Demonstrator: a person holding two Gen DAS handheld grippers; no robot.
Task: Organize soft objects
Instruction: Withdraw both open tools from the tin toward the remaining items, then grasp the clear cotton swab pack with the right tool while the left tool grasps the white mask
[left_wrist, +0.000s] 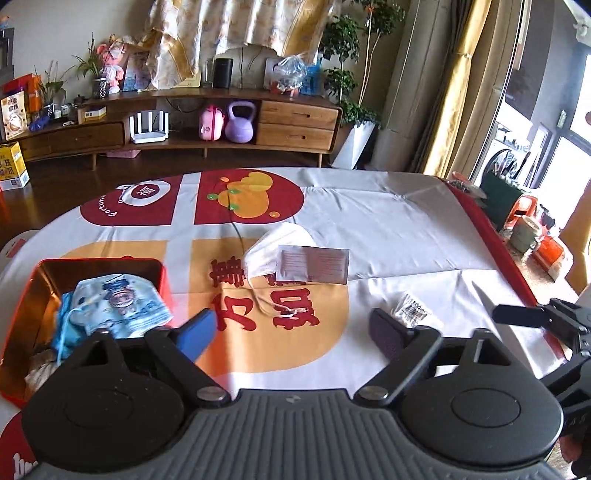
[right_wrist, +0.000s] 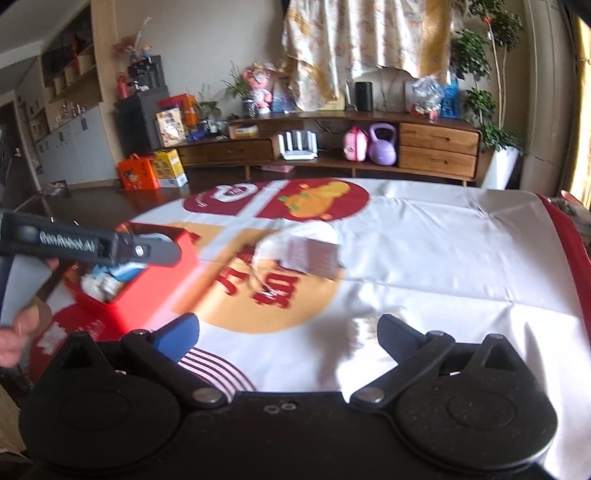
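Observation:
A white face mask (left_wrist: 271, 247) lies mid-table on the printed cloth, with a clear rectangular packet (left_wrist: 314, 264) resting on its right part. My left gripper (left_wrist: 291, 326) hovers in front of it, open, with nothing between its blue and dark fingers. At the left stands a red tin box (left_wrist: 162, 280) holding blue patterned masks (left_wrist: 122, 299). In the right wrist view the same white mask (right_wrist: 310, 232) and packet (right_wrist: 314, 258) lie ahead, blurred, and the red box (right_wrist: 155, 288) is to the left. My right gripper (right_wrist: 288, 334) is open and holds nothing.
A small printed sachet (left_wrist: 412, 314) lies by the left gripper's dark finger. The right gripper's arm juts in at the right edge (left_wrist: 546, 321). A hand (right_wrist: 14, 332) holds the left tool over the red box. The table's red border (left_wrist: 491, 240) runs along the right.

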